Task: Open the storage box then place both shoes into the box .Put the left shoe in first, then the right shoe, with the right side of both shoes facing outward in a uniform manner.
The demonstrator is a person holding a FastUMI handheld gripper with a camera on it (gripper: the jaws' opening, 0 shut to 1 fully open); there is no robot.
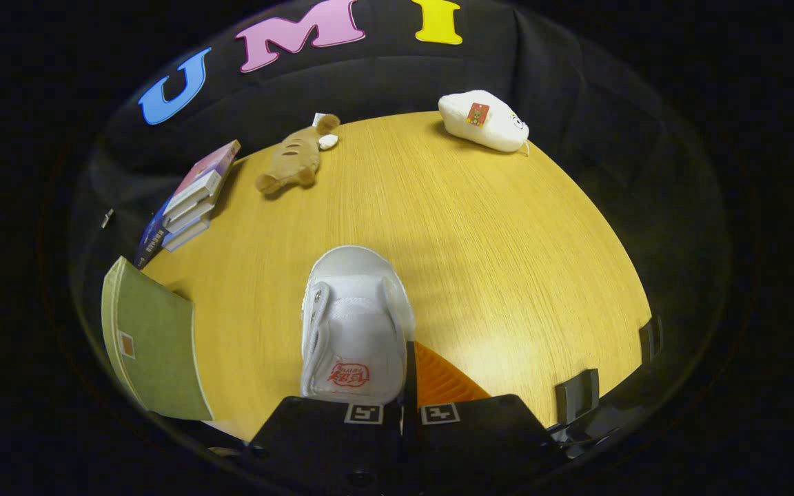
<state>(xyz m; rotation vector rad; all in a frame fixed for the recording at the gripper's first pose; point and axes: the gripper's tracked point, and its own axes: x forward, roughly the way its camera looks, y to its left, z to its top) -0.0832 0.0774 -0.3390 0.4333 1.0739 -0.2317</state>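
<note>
Wooden table (480, 227) under everything, dark cloth behind. White shoe (355, 324) just ahead of gripper (402, 413), toe pointing away, heel edge pinched between fingers pressed nearly together. Green box (152, 344) left of shoe, near table edge. Farther off: stacked books (187, 203), brown plush (293, 158), white plush (483, 120) at far edge.

We count one white shoe (355, 324), two plush toys, a brown one (295, 160) and a white one (483, 120), one stack of books (187, 203), one green box (152, 341), all on one counter (507, 241), and one tool (402, 386), its fingers drawn together.
</note>
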